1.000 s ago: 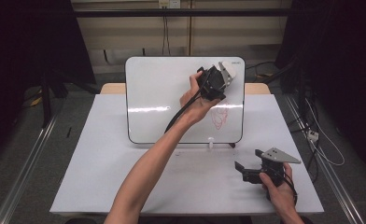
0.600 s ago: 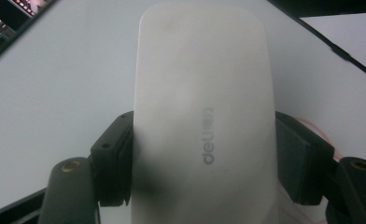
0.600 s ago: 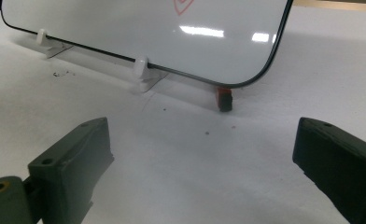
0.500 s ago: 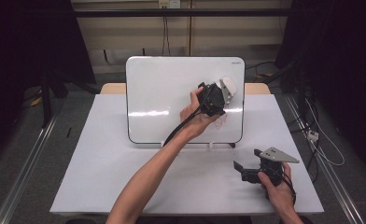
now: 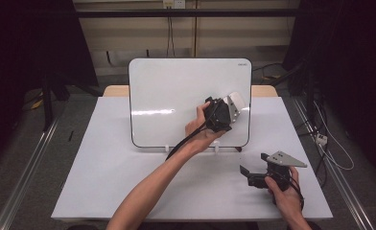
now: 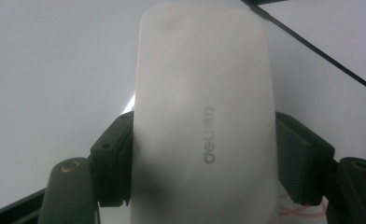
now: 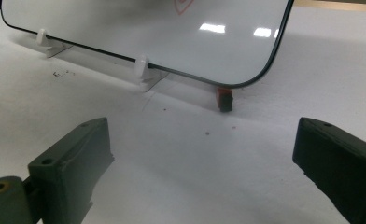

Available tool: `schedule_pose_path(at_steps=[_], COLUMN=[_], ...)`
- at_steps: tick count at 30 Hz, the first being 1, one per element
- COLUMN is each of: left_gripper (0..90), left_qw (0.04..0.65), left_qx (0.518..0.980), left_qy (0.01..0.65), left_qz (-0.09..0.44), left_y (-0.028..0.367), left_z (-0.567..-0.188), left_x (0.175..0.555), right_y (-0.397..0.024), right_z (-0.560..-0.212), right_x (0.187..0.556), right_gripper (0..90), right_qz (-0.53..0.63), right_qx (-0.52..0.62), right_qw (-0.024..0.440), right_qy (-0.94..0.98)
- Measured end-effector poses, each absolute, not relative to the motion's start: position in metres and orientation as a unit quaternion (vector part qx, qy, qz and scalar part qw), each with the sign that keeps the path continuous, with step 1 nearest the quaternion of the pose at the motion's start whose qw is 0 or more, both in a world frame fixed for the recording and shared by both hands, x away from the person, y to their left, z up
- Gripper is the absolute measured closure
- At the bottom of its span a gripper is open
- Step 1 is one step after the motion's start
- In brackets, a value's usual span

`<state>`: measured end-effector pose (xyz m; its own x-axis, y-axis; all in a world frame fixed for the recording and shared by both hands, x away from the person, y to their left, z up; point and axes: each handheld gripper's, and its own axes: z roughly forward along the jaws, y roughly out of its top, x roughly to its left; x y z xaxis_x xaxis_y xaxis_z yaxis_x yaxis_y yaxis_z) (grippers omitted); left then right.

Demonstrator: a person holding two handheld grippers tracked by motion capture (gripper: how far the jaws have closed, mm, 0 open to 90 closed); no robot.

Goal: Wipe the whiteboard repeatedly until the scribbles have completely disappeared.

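A white whiteboard (image 5: 176, 96) stands upright on small white feet at the table's middle back. My left gripper (image 5: 233, 107) is shut on a white eraser (image 5: 238, 99) and holds it against the board's right half. In the left gripper view the eraser (image 6: 204, 116) sits clamped between both black jaws, with faint red marker lines (image 6: 302, 212) on the board just below it. My right gripper (image 5: 251, 175) rests low at the front right of the table, open and empty. In its own view the board's lower edge (image 7: 125, 23) lies ahead.
The table wears a white cover (image 5: 104, 167). White clip feet (image 7: 143, 70) hold up the board. A small red and black object (image 7: 224, 99) lies by its lower corner. Red drawing (image 7: 183, 5) shows on the board. Dark floor and cables surround the table.
My left gripper has slid the eraser down the board's right side, over where a red drawing showed. The right gripper has stayed put.
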<state>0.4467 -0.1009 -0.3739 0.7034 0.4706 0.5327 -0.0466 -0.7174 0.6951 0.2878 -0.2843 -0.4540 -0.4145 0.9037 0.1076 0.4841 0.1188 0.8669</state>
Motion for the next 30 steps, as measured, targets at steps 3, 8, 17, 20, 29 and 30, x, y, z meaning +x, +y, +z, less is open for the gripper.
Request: schedule_pose_path(at_steps=[3, 8, 17, 20, 29, 30], left_gripper=[30.6, 30.6, 30.7, 30.7, 30.8, 30.8], left_qw=[0.348, 0.348, 0.351, 0.353, 0.361, 0.361], left_qx=[0.857, 0.856, 0.849, 0.847, 0.837, 0.836], left_qy=[0.120, 0.125, 0.140, 0.144, 0.147, 0.149], left_qz=[0.360, 0.362, 0.369, 0.371, 0.384, 0.385], left_y=[-0.101, -0.102, -0.103, -0.103, -0.105, -0.105], left_z=[-0.370, -0.361, -0.340, -0.334, -0.336, -0.337], left_x=[0.450, 0.457, 0.475, 0.480, 0.480, 0.479], right_y=[-0.285, -0.286, -0.286, -0.287, -0.286, -0.286], right_z=[-0.454, -0.454, -0.454, -0.454, -0.454, -0.454], right_x=[0.288, 0.288, 0.287, 0.287, 0.287, 0.287], right_gripper=[4.1, 4.1, 4.1, 4.1, 4.0, 4.1], right_qz=[0.450, 0.450, 0.451, 0.451, 0.451, 0.451], right_qx=[0.488, 0.489, 0.492, 0.491, 0.492, 0.491], right_qw=[0.233, 0.233, 0.232, 0.233, 0.232, 0.232], right_qy=[0.710, 0.710, 0.708, 0.708, 0.708, 0.708])
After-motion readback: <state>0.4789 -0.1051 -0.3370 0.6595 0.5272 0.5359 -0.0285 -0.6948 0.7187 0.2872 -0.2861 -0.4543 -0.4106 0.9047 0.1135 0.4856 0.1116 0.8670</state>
